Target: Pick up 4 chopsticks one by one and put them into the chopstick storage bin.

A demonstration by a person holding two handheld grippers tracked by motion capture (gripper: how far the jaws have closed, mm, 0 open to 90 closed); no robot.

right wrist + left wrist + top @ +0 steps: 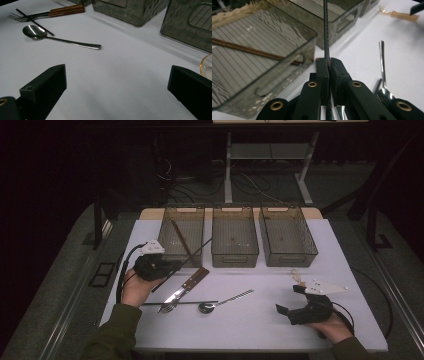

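From the high view, my left gripper (167, 266) sits at the table's (280, 315) left side, jaws clamped on a thin black chopstick (192, 254) that slants up and right, its far end over the near edge of the left bin (182, 234). A brown chopstick (179, 237) lies diagonally inside that bin, with the middle bin (234, 236) and right bin (287, 235) beside it. On the white table lie a wood-handled knife (187, 284) and fork (170, 305), a second black chopstick (180, 303) and a spoon (224, 301). My right gripper (290, 299) rests at the near right, jaws spread wide with nothing between them.

In the left gripper view, the two black jaws press together on the black chopstick (326, 32), which rises straight up the frame, just beside the left bin's (274, 77) corner; the spoon's handle (382, 62) lies to the right.

In the right gripper view, my jaws stand far apart over bare table (120, 82), with the spoon (40, 33), fork (20, 17) and knife's handle (66, 10) well beyond
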